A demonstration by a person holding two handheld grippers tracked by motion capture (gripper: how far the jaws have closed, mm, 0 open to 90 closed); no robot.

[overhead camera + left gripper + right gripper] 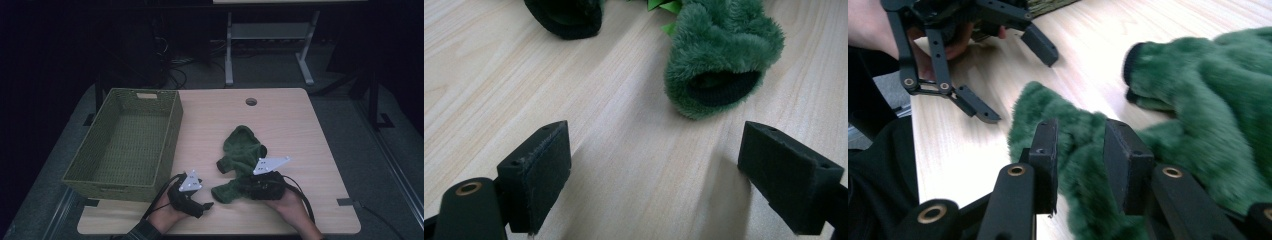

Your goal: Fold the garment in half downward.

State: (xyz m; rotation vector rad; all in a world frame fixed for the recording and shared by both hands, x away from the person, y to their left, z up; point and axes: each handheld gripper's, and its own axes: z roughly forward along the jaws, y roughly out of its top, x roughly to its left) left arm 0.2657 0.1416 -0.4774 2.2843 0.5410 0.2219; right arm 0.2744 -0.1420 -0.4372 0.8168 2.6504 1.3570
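In the high view a green fleece hooded garment [243,157] lies on the wooden table [300,130] right of the woven basket [125,142], its hood away from the person and one sleeve running toward the right gripper [246,187], while the left gripper [207,204] rests just left of that sleeve's cuff. In the left gripper view the jaws stand wide apart with nothing between them, and the sleeve cuff [724,62] lies just ahead and to the right. In the right gripper view the right gripper [1080,165] pinches a fold of the sleeve [1068,130] between its pads, with the left gripper [1013,80] open beyond it, so the left is the free hand, nearer the loose cuff.
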